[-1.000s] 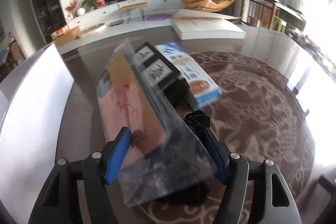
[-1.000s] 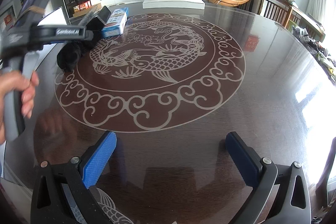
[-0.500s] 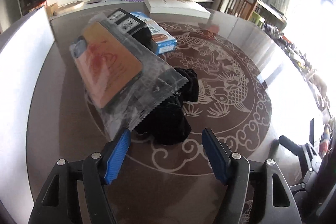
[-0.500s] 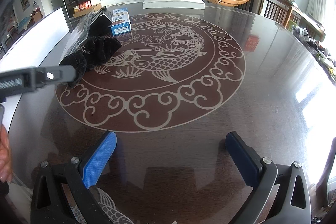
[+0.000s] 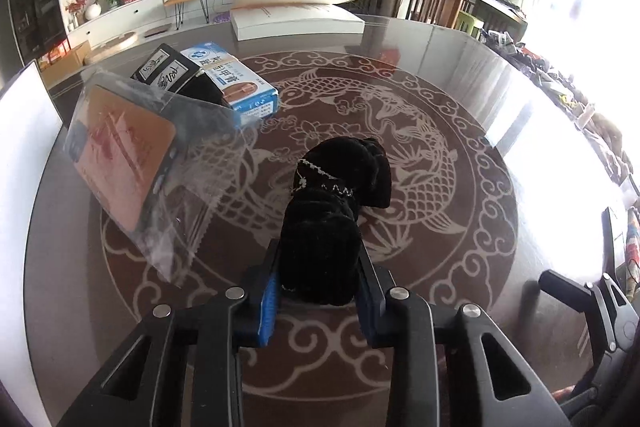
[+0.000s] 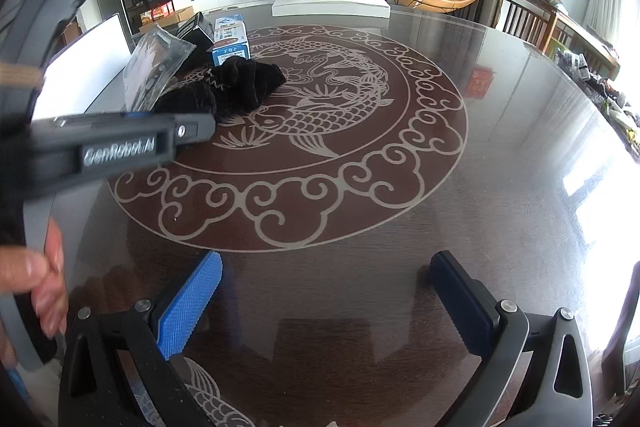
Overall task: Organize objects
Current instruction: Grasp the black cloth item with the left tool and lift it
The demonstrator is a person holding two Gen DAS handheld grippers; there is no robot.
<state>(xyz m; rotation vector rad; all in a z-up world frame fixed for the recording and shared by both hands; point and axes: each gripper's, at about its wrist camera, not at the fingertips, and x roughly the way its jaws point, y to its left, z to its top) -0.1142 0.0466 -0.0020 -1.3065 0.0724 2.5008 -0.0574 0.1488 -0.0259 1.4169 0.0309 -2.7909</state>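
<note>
A bunched black cloth (image 5: 332,211) lies on the dark patterned table (image 5: 460,131). My left gripper (image 5: 318,261) has its jaws closing on the cloth's near end, and both blue pads press into the fabric. To the left, a clear plastic bag with an orange card (image 5: 128,163) leans against a black box (image 5: 168,71) and a blue-and-white box (image 5: 232,83). The right wrist view shows the same cloth (image 6: 240,83) and bag (image 6: 156,67) at the far left. My right gripper (image 6: 324,291) is open over bare table, nothing between its pads.
A large flat white box (image 5: 296,19) sits at the table's far edge. A white panel (image 5: 20,155) stands along the left side. A hand (image 6: 36,279) holds the left gripper's handle. Clutter lines the right side by the window.
The left gripper backed off the plastic bag, swung right to the black cloth and narrowed its jaws onto it. The right gripper has not moved.
</note>
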